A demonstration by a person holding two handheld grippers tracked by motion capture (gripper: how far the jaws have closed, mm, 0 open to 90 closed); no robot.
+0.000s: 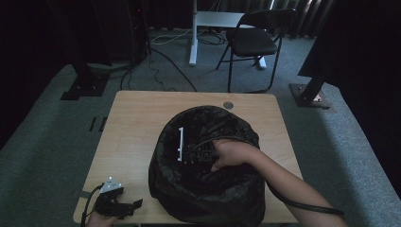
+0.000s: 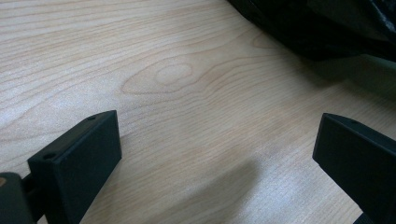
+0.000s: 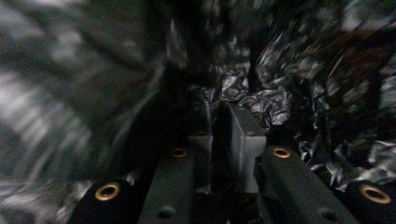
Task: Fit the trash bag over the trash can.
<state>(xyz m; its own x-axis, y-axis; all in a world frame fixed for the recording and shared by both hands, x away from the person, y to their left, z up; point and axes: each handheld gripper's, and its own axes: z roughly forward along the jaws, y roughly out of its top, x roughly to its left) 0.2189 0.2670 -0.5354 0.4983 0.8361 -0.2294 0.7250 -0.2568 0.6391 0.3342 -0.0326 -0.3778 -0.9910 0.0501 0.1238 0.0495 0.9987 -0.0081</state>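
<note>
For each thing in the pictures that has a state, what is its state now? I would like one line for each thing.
black bag: standing on the table, mouth open upward.
right gripper: down inside the bag, jaws nearly together; nothing visible between them.
left gripper: at the table's near left corner, jaws wide open, holding nothing.
folding chair: unfolded, standing on the floor beyond the table.
table: upright, bearing the bag.

big black bin bag (image 1: 208, 189) lining a round bin, mouth wide open and facing up, crinkly shiny plastic inside, sitting on the tabletop right of centre, bulging right down to the near edge
</note>
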